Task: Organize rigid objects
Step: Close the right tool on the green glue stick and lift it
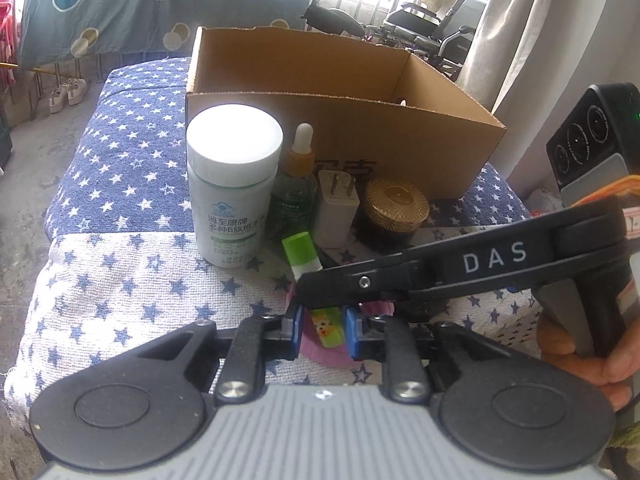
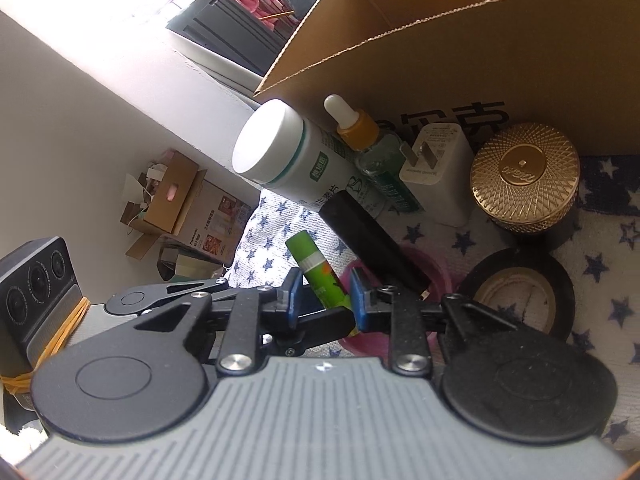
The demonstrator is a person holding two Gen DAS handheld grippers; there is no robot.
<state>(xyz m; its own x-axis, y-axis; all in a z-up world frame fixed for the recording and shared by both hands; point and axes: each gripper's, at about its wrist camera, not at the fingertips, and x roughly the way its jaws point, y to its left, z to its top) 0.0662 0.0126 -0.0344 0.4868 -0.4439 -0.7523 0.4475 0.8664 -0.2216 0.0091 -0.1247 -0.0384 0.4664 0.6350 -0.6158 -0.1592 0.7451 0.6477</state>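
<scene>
A green tube (image 1: pixel 327 330) with a lighter green cap (image 1: pixel 298 243) lies slanted over a pink dish (image 2: pixel 438 270) on the star-patterned cloth. My left gripper (image 1: pixel 325 330) is shut on the tube's lower end, a blue pad on each side. My right gripper (image 1: pixel 316 296) comes in from the right and crosses the tube's middle, hiding that part. In the right wrist view the right gripper (image 2: pixel 326 300) is shut on the green tube (image 2: pixel 316 264), and a black finger of the left gripper (image 2: pixel 328 320) lies just below the pads.
An open cardboard box (image 1: pixel 344 132) stands behind a row: white pill bottle (image 1: pixel 232 184), dropper bottle (image 1: pixel 298 184), white charger (image 1: pixel 336 208), gold-lidded jar (image 1: pixel 396 204). A black cylinder (image 2: pixel 372 236) and a black tape roll (image 2: pixel 516 292) lie near the tube.
</scene>
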